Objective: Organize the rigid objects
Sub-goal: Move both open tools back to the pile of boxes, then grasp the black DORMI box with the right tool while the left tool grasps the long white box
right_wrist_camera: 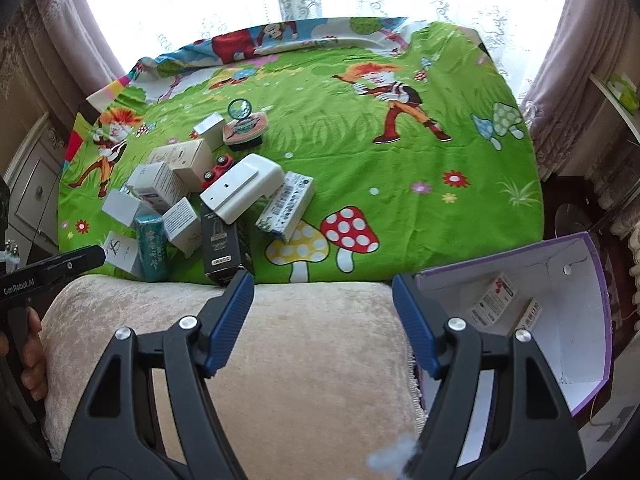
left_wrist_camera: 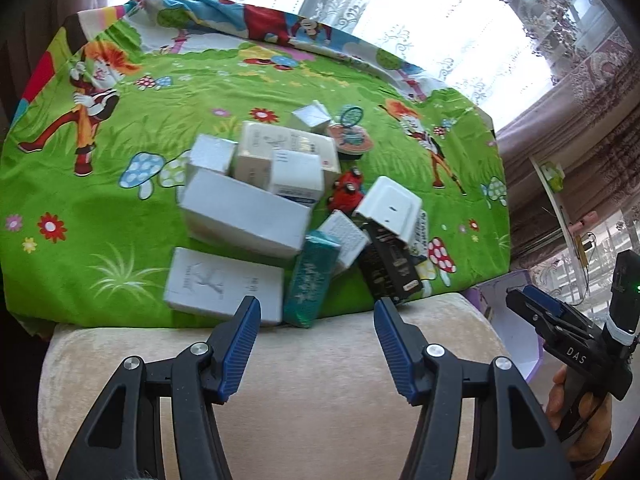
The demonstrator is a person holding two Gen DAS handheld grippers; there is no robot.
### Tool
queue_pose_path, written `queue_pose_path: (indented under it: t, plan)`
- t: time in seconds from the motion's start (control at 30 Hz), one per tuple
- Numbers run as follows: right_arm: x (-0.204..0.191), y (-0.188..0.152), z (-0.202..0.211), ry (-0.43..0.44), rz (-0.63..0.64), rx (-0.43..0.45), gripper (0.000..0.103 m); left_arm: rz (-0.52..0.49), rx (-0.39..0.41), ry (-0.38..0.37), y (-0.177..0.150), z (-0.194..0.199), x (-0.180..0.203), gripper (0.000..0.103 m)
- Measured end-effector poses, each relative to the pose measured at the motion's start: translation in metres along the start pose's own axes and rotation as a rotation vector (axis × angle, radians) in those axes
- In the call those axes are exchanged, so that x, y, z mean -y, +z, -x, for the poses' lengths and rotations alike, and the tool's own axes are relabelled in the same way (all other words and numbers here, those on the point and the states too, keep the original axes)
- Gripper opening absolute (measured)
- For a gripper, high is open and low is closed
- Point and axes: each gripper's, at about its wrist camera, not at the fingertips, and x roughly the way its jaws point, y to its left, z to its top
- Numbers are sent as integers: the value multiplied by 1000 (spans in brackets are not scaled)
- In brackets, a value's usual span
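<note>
Item one: our left gripper (left_wrist_camera: 316, 312), fingers (left_wrist_camera: 240, 344) spread with nothing between them, hanging over the cream cushion (left_wrist_camera: 280, 380).

Item two: our right gripper (right_wrist_camera: 322, 288), fingers (right_wrist_camera: 230, 320) spread wider, likewise empty, over the same cushion.

Item three, just beyond the cushion's edge: a jumbled pile on the green cartoon sheet (left_wrist_camera: 120, 200). We list the teal box (left_wrist_camera: 310, 280), the flat white box (left_wrist_camera: 224, 282), the black box (left_wrist_camera: 390, 268), a white plastic housing (right_wrist_camera: 244, 188), a red toy car (left_wrist_camera: 348, 192) and several more white cartons behind.

Item four, at our right: the purple-edged box (right_wrist_camera: 576, 264), open, with two labelled cartons already inside.

Handling note: we judge the teal box the nearest pick; take it across its narrow sides, squarely, without nudging its neighbours.
</note>
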Motion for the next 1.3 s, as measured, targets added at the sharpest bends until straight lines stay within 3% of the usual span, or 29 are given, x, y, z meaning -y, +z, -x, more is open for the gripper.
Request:
queue_pose_path:
  t: [0.23,0.4,0.6,0.9,1.3]
  plan:
    - [-17,4,-19,33,42,-50,75,17,-33,77,3,-3,-30,62]
    - [-32,8,-31,57,76,-82,75,29,-27,94,10,-3,-43,67]
    - [-53,17,-53,84,123,-131,75,-33,-4,93,24,-10,-36,86]
    - [-71,26,-84,107,150,-200,75,-119,-30,121,48,-34,-20,90]
    - [-93,33,-117,106,229,-260,75,-160,-56,163,58,-50,-15,94]
